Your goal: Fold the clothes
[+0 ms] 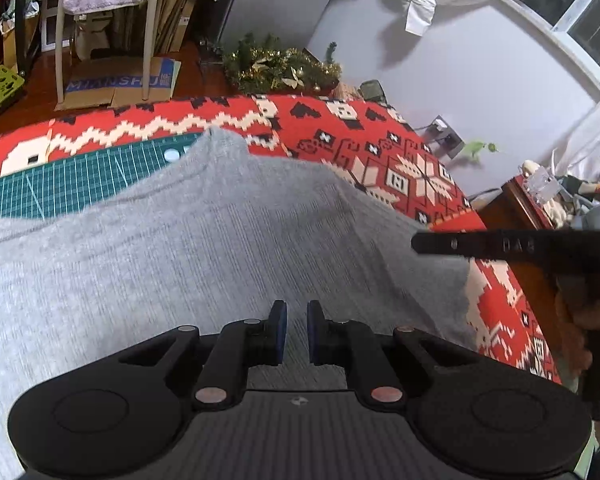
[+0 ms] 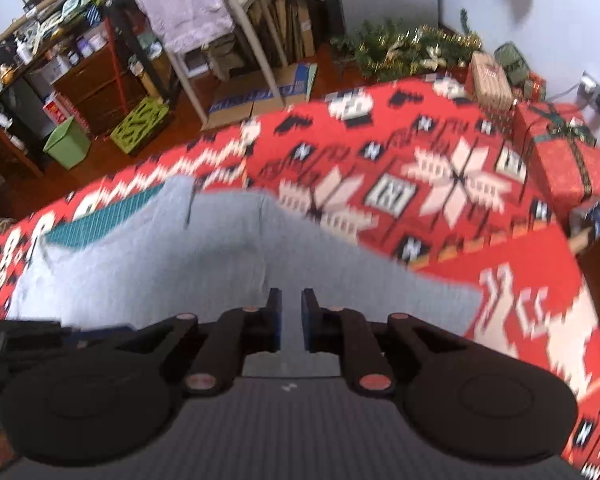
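My left claw [image 1: 297, 330] hangs over the grey garment [image 1: 204, 248], blue pads w/ a narrow gap, nothing between them. Right claw [image 2: 291, 318] is the same: slightly parted, empty, above the same grey cloth's near right part. Garment lies spread on the tabletop, partly over a green cutting mat [image 1: 80, 184] at far left, rest on the red patterned cloth [image 1: 340, 132]. Right-wrist view is blurred. Containers: green bin [image 2: 66, 144] on the floor far left, contents not visible; lime crate [image 2: 142, 124] beside it, can't tell what's inside. Wrapped red gift box [image 2: 560, 156] sits on the tabletop's far right. Cardboard box [image 1: 116, 84] lies flattened on the floor.
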{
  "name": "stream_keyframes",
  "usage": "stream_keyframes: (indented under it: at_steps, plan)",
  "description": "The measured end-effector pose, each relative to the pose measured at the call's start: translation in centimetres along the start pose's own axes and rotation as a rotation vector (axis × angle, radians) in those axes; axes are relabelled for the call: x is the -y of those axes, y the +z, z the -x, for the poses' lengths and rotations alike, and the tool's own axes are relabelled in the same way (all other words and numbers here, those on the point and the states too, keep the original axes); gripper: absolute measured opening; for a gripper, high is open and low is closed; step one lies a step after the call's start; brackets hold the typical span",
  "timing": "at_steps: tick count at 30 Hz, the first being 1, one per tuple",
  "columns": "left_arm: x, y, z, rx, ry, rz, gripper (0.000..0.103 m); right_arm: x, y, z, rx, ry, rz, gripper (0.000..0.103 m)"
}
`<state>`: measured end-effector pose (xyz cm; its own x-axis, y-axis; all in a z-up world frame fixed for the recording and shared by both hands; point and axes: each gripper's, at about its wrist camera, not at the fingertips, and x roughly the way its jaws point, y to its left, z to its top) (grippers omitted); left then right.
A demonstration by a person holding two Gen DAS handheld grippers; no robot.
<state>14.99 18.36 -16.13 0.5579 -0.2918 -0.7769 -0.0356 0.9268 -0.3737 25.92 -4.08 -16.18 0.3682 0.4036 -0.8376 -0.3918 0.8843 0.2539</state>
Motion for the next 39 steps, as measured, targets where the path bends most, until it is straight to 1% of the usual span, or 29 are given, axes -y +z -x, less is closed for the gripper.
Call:
stream_keyframes:
  at_steps: [4, 8, 10, 13, 16, 20, 25, 30, 31, 35, 39]
  plan:
    - [0.6, -1.4, 0.7, -0.016, -0.003, -0.001, 0.009, -0.2, -2.3, 0.3, -0.03, 0.002, -0.015, 0.012]
    - [0.9, -2.9, 1.5, -0.031, 0.005, 0.005, 0.009, 0.2, -3.5, 0.3, -0.04, -0.058, -0.009, 0.012]
    - [0.8, -3.6, 2.0, -0.034, 0.016, 0.012, 0.009, 0.8, -3.7, 0.5, -0.042, -0.071, -0.03, 0.012]
    - [0.3, -4.6, 3.2, -0.026, 0.045, 0.035, 0.009, 0.5, -3.6, 1.4, -0.036, -0.071, -0.017, 0.012]
    - [-0.8, -5.5, 4.8, -0.005, 0.105, 0.076, 0.009, -0.7, -3.3, 2.2, -0.029, -0.054, 0.016, 0.012]
    - [-3.0, -6.7, 7.3, 0.024, 0.187, 0.146, 0.009, -4.3, -3.1, 2.3, -0.045, 0.003, 0.08, 0.012]
    - [-7.3, -8.1, 10.7, 0.061, 0.282, 0.233, 0.009, -10.3, -3.8, 1.4, -0.08, 0.081, 0.134, 0.012]
    - [-11.5, -9.9, 13.6, 0.074, 0.333, 0.308, 0.009, -16.8, -4.5, 0.3, -0.115, 0.163, 0.21, 0.012]
    - [-12.3, -10.4, 14.1, 0.074, 0.336, 0.322, 0.009, -18.1, -4.6, 0.0, -0.123, 0.18, 0.227, 0.012]
    - [-14.1, -12.2, 15.2, 0.061, 0.302, 0.354, 0.009, -22.9, -5.5, -0.9, -0.162, 0.237, 0.296, 0.012]
    - [-14.7, -13.2, 15.6, 0.065, 0.284, 0.359, 0.009, -26.1, -6.4, -1.6, -0.197, 0.268, 0.338, 0.012]
